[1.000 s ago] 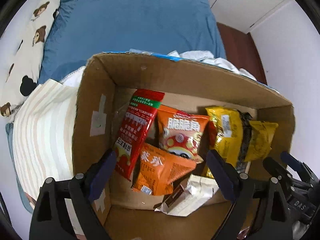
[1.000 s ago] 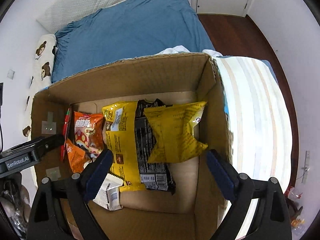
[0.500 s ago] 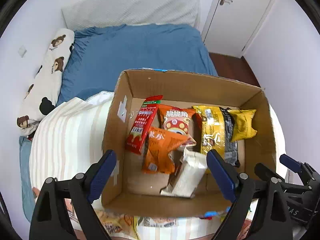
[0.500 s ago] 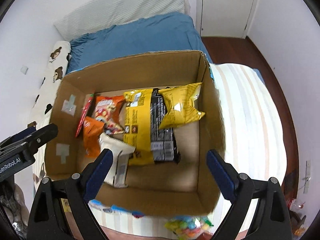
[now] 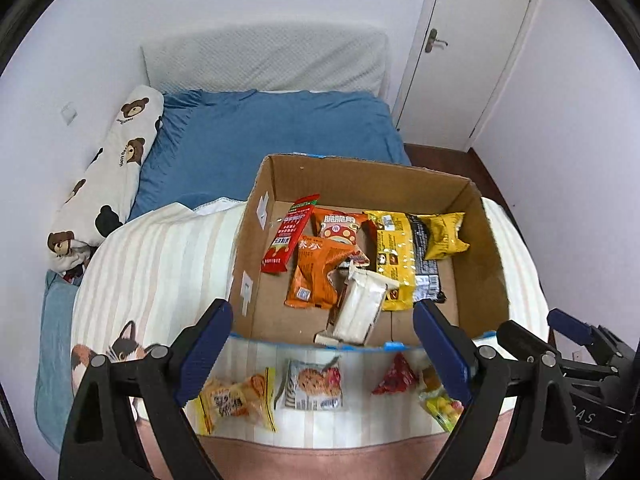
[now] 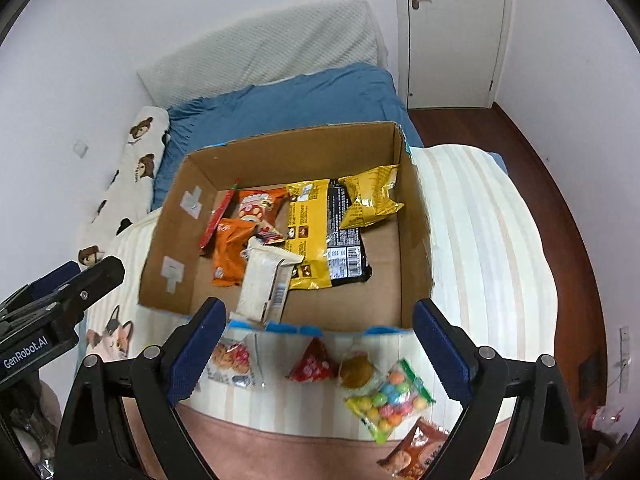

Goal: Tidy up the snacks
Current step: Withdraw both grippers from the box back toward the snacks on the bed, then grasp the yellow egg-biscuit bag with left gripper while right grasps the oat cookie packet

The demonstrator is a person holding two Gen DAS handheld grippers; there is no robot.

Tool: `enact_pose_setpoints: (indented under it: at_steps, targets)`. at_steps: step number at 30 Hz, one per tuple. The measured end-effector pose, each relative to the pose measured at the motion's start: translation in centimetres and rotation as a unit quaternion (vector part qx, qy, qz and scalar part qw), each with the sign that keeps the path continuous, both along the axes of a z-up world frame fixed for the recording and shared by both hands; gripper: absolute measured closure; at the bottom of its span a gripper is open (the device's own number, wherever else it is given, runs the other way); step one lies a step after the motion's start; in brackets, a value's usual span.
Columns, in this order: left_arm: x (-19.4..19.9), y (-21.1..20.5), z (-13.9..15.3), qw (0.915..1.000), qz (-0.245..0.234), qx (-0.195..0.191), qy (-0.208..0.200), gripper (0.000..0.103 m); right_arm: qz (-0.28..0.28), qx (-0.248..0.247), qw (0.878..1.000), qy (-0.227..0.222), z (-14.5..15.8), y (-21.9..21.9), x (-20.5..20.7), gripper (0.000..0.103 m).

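Both tongs, left gripper [image 5: 320, 344] and right gripper [image 6: 316, 344], are wide apart, holding nothing. Loose snacks [image 6: 390, 398] lie near the box [image 6: 416, 240]. A hard squeeze could crush them.

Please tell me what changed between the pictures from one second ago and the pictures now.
Both claws, left claw and right claw, pulled up and back from inside the cardboard box, so the loose snacks on the striped blanket, such as the candy bag, came into view. Nothing was gripped or released; both claws stayed open and empty. The packets in the box, like the white packet, kept their places.
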State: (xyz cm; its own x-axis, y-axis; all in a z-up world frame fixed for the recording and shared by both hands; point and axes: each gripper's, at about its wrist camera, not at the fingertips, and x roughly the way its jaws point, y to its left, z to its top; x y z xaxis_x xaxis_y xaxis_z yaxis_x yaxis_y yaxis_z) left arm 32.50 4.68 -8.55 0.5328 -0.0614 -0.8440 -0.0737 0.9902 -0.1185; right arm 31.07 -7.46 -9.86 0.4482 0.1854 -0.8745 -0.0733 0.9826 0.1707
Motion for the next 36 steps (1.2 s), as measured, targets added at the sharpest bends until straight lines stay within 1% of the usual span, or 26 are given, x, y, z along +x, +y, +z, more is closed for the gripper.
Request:
enact_pose_setpoints:
  at_steps: [3, 6, 8, 9, 12, 14, 15, 17, 19, 20, 21, 22, 24, 25, 26, 27, 28, 29, 31, 32, 33, 34, 36]
  targets:
    - [-1.9, 0.4, 0.1, 0.9999, 0.007, -0.007, -0.003, 0.011, -0.003, 0.011, 1.000, -0.001, 0.2, -0.4, -1.8, 0.007]
    - [-4.0, 1.2, -0.7, 0.9997, 0.018, -0.013, 0.006, 0.011, -0.005, 0.026, 1.000, 0.013, -0.8, -0.6, -3.1, 0.007]
    - [-5.4, 2.2, -1.9, 0.9992, 0.031, -0.015, 0.019, 0.011, -0.003, 0.038, 0.999, 0.026, -2.0, -0.4, -3.8, 0.007]
    - [-6.0, 2.7, -2.6, 0.9989, 0.036, -0.014, 0.027, 0.011, 0.001, 0.051, 0.998, 0.039, -3.1, -0.2, -4.3, 0.007]
    - [-7.6, 4.7, -5.4, 0.9964, 0.063, -0.001, 0.057, 0.011, 0.015, 0.073, 0.995, 0.068, -5.8, 1.2, -5.0, 0.007]
    - [-8.2, 6.6, -8.0, 0.9924, 0.084, 0.003, 0.090, 0.011, 0.031, 0.088, 0.992, 0.084, -7.6, 2.5, -5.0, 0.007]
    - [-8.3, 7.2, -8.8, 0.9910, 0.091, 0.004, 0.098, 0.011, 0.035, 0.093, 0.990, 0.096, -8.9, 3.5, -5.0, 0.007]
    - [-8.7, 8.8, -11.5, 0.9854, 0.113, 0.010, 0.127, 0.011, 0.046, 0.103, 0.987, 0.110, -10.9, 5.0, -4.7, 0.007]
    - [-9.2, 9.9, -13.3, 0.9805, 0.126, -0.002, 0.151, 0.011, 0.055, 0.102, 0.985, 0.126, -13.3, 6.7, -3.9, 0.008]
    - [-9.3, 10.5, -14.2, 0.9777, 0.135, -0.012, 0.161, 0.011, 0.057, 0.101, 0.984, 0.132, -14.0, 7.2, -3.6, 0.010]
    - [-9.3, 11.3, -15.6, 0.9718, 0.147, -0.039, 0.180, 0.011, 0.061, 0.104, 0.983, 0.138, -15.0, 7.9, -3.1, 0.016]
    - [-9.4, 11.8, -16.4, 0.9669, 0.156, -0.059, 0.193, 0.011, 0.063, 0.105, 0.982, 0.147, -16.4, 8.8, -2.6, 0.020]
    - [-9.4, 13.1, -18.1, 0.9523, 0.186, -0.108, 0.216, 0.011, 0.063, 0.099, 0.981, 0.156, -18.1, 9.9, -1.8, 0.022]
    - [-9.5, 13.6, -18.6, 0.9461, 0.201, -0.133, 0.216, 0.011, 0.062, 0.097, 0.981, 0.158, -18.7, 10.4, -1.6, 0.024]
    - [-9.5, 13.8, -18.6, 0.9459, 0.206, -0.140, 0.208, 0.011, 0.063, 0.096, 0.980, 0.160, -19.1, 10.7, -1.3, 0.024]
    - [-9.3, 13.8, -18.3, 0.9508, 0.200, -0.138, 0.193, 0.011, 0.064, 0.101, 0.979, 0.167, -19.8, 11.1, -1.0, 0.024]
    - [-8.8, 13.4, -17.9, 0.9600, 0.177, -0.116, 0.183, 0.011, 0.064, 0.106, 0.977, 0.173, -20.2, 11.3, -0.8, 0.024]
    - [-8.3, 13.0, -17.7, 0.9668, 0.153, -0.094, 0.182, 0.011, 0.064, 0.109, 0.975, 0.181, -20.7, 11.6, -0.6, 0.024]
    - [-6.9, 11.7, -17.3, 0.9801, 0.076, -0.056, 0.175, 0.011, 0.061, 0.113, 0.973, 0.192, -21.6, 12.0, 0.0, 0.021]
    - [-6.5, 11.2, -17.3, 0.9826, 0.054, -0.032, 0.175, 0.011, 0.062, 0.114, 0.973, 0.190, -22.0, 12.3, 0.3, 0.020]
    - [-6.2, 10.8, -17.3, 0.9838, 0.035, -0.002, 0.176, 0.011, 0.059, 0.104, 0.976, 0.182, -22.1, 12.6, 0.4, 0.018]
    - [-6.1, 10.7, -17.3, 0.9839, 0.026, 0.011, 0.177, 0.011, 0.060, 0.094, 0.978, 0.174, -22.2, 13.1, 0.5, 0.016]
    - [-5.7, 10.6, -17.5, 0.9840, 0.011, 0.017, 0.177, 0.011, 0.061, 0.083, 0.981, 0.164, -22.5, 14.4, 0.7, 0.016]
